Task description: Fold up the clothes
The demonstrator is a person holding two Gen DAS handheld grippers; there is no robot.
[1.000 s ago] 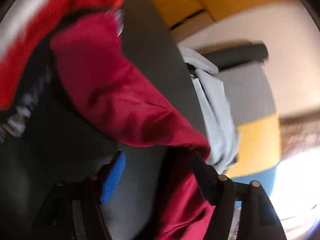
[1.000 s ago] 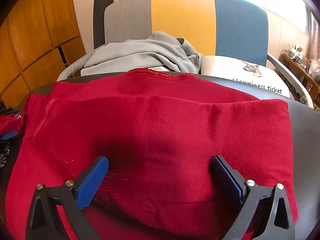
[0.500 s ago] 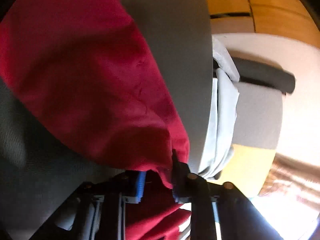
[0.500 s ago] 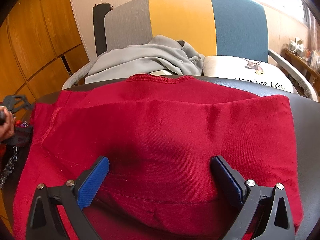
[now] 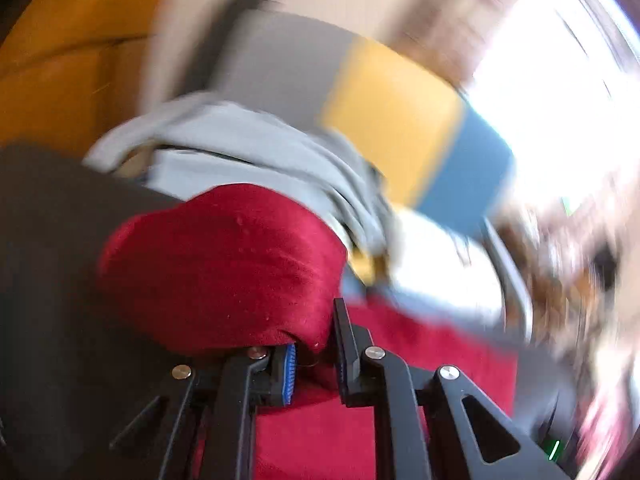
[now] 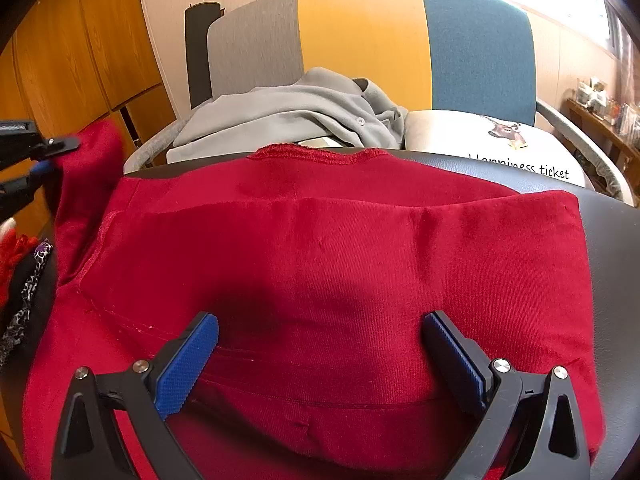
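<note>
the left tool is clenched on a bunched flap of the red garment, lifted off the dark worktop's left edge; the right tool hangs released over the near hem. the pinch looks shallow, so the flap may slip free, and dragging it could skew the flat layers beneath.

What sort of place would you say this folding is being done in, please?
Probably a lived-in room at home or a small office: a grey, yellow and blue armchair piled with a grey garment, wooden cabinet doors, and a cluttered shelf under a window.
</note>
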